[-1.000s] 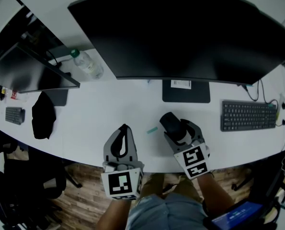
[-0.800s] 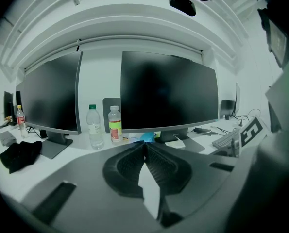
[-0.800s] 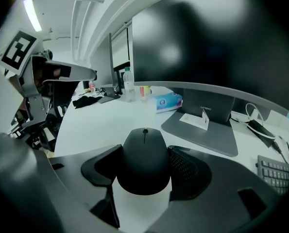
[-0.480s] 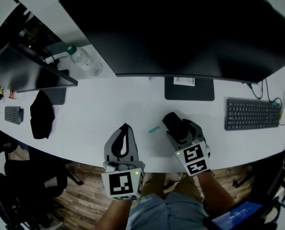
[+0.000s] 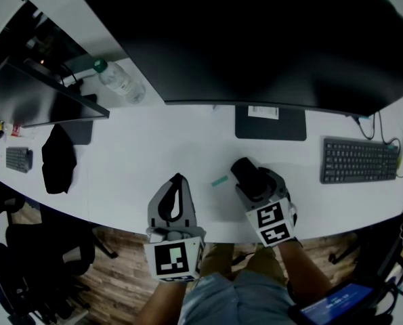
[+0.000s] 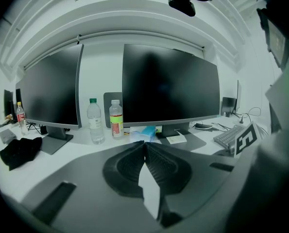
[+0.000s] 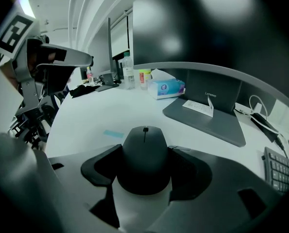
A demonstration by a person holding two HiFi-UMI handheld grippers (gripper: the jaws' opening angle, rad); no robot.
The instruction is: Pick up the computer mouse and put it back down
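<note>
The black computer mouse (image 5: pixel 246 172) (image 7: pixel 144 154) sits between the jaws of my right gripper (image 5: pixel 254 183) (image 7: pixel 145 153), low over the white desk (image 5: pixel 154 147) near its front edge. Both pads press on the mouse's sides, so the gripper is shut on it. Whether the mouse rests on the desk I cannot tell. My left gripper (image 5: pixel 177 181) (image 6: pixel 145 144) hangs over the desk's front edge to the left, its fingertips meeting with nothing between them.
A big dark monitor (image 5: pixel 255 39) on its flat base (image 5: pixel 269 122) stands behind the mouse, with a keyboard (image 5: pixel 358 160) at the right. At the left are a second monitor (image 5: pixel 38 100), a water bottle (image 5: pixel 118 80) and a black cloth (image 5: pixel 57 160). A small teal strip (image 5: pixel 219 181) lies beside the mouse.
My right gripper has sunk a little toward the desk with the mouse still in it. The left gripper has stayed where it was.
</note>
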